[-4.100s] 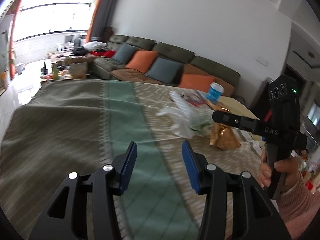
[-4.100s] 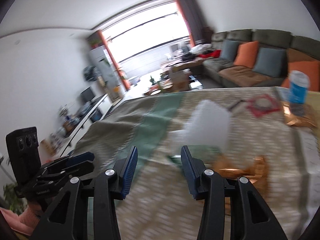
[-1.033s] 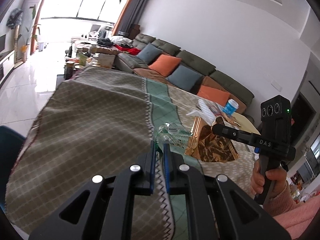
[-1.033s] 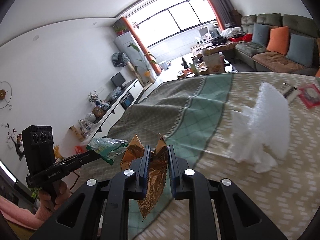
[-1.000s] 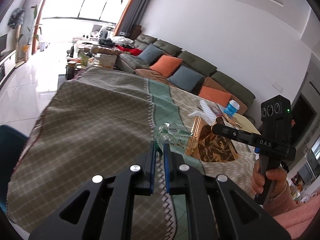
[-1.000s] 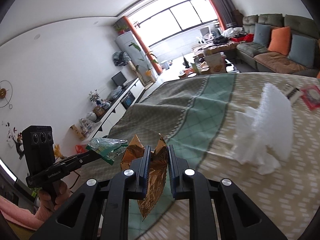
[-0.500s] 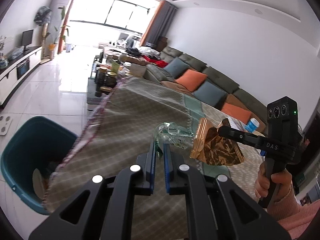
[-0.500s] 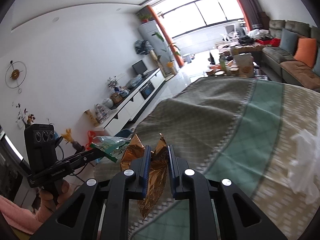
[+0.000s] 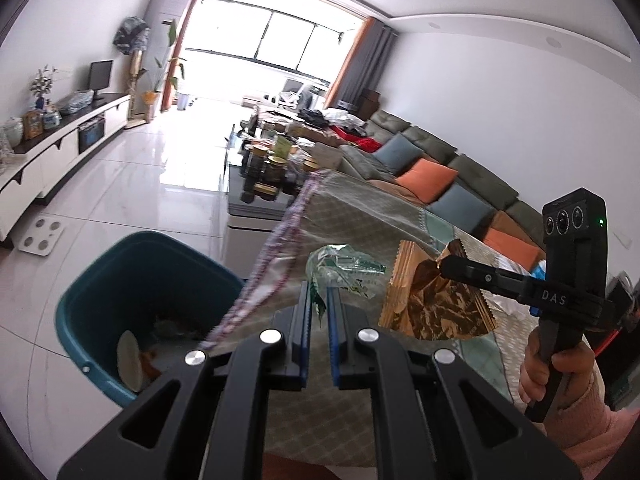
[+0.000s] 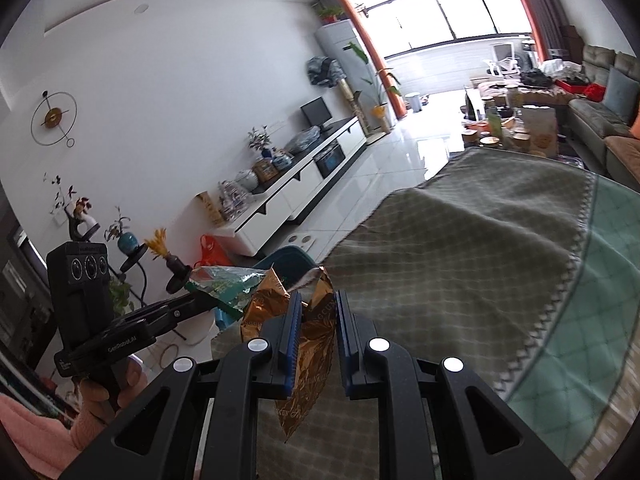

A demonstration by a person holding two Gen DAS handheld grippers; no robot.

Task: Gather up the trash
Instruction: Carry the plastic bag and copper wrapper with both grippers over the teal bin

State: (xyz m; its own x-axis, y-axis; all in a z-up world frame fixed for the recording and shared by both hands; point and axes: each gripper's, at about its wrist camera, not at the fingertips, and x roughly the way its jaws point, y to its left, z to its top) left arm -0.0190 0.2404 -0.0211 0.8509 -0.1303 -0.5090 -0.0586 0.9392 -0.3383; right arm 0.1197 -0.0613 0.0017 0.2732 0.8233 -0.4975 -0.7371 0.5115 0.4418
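My left gripper (image 9: 319,304) is shut on a green and clear plastic wrapper (image 9: 344,270) and holds it in the air over the table's corner. My right gripper (image 10: 317,312) is shut on a gold foil snack bag (image 10: 308,344), which hangs down between its fingers. The right gripper also shows in the left wrist view (image 9: 450,264) with the gold bag (image 9: 434,304). The left gripper shows in the right wrist view (image 10: 200,300) with the green wrapper (image 10: 226,282). A teal trash bin (image 9: 132,280) stands on the floor below and left of the left gripper, with some trash inside.
The table has a beige and green cloth (image 10: 500,264) with a fringed edge (image 9: 272,260). A low coffee table with jars (image 9: 272,172), a green sofa with cushions (image 9: 440,184) and a white TV cabinet (image 10: 304,192) stand around. A white scale (image 9: 42,236) lies on the tiled floor.
Both grippers closed on the wrappers about four seconds ago and have swung left with them, off the table's middle toward its corner. The teal bin has come into view.
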